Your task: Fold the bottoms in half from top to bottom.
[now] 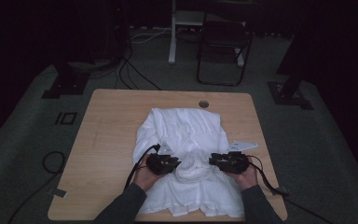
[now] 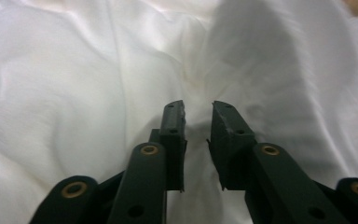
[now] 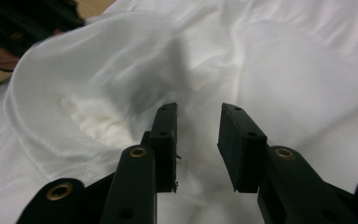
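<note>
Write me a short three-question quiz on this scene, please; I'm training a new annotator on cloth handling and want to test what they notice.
1. True or false: the white garment lies on a wooden table.
2. In the left gripper view, how do the jaws of the left gripper stand?
A. parted, with a gap between them
B. clamped on a cable
C. pressed flat together
3. What rises between the left gripper and the right gripper in the high view?

Key
1. True.
2. A; cloth lies beyond the gap, with nothing pinched.
3. A bunched mound of cloth, part of the garment.
</note>
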### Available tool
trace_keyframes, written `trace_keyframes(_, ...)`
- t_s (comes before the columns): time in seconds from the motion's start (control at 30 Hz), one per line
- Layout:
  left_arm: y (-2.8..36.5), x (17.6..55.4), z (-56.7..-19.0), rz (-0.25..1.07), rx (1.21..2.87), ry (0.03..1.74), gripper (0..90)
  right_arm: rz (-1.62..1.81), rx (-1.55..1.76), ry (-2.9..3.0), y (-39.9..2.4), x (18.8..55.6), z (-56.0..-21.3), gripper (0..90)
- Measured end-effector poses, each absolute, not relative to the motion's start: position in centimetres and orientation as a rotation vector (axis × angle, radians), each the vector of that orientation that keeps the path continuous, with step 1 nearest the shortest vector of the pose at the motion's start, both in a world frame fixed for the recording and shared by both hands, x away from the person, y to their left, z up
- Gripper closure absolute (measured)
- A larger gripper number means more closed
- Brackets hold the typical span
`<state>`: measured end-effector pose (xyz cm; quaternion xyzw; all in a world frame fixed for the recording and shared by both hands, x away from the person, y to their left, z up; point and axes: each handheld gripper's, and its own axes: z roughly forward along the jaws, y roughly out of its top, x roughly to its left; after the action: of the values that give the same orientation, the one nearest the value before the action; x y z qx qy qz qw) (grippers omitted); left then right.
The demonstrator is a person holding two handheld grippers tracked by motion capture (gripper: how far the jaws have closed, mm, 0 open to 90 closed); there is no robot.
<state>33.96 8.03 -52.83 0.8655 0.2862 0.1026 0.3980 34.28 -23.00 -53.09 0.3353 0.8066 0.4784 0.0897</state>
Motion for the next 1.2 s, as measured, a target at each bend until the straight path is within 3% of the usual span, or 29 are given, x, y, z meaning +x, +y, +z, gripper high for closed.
trace_keyframes(0.2, 7.9, 34.5, -52.3, 0.250, 2.156, 0.744, 72.7, 1.450, 1.063, 2.312, -23.5, 35.0, -51.9, 64.0)
trace_keyframes(0.73, 6.9, 30.5, -53.6, 0.188, 2.253, 0.593, 71.1, 1.543, 0.982, 2.402, -21.1, 33.0, -52.4, 58.6)
trace_keyframes(0.9, 7.9, 30.3, -54.3, 0.155, 2.256, 0.614, 70.0, 1.388, 0.905, 2.521, -19.7, 31.2, -54.3, 63.6)
trace_keyframes(1.0, 8.9, 30.2, -54.4, 0.139, 2.239, 0.633, 68.7, 1.270, 0.888, 2.582, -19.7, 30.2, -55.9, 72.2)
trace_keyframes(1.1, 9.5, 30.0, -53.8, 0.165, 2.217, 0.646, 66.9, 1.297, 0.881, 2.589, -20.3, 30.1, -55.4, 74.3)
trace_keyframes(1.2, 10.7, 31.2, -52.0, 0.295, 2.175, 0.673, 65.4, 1.327, 0.874, 2.505, -20.8, 30.7, -54.2, 66.5)
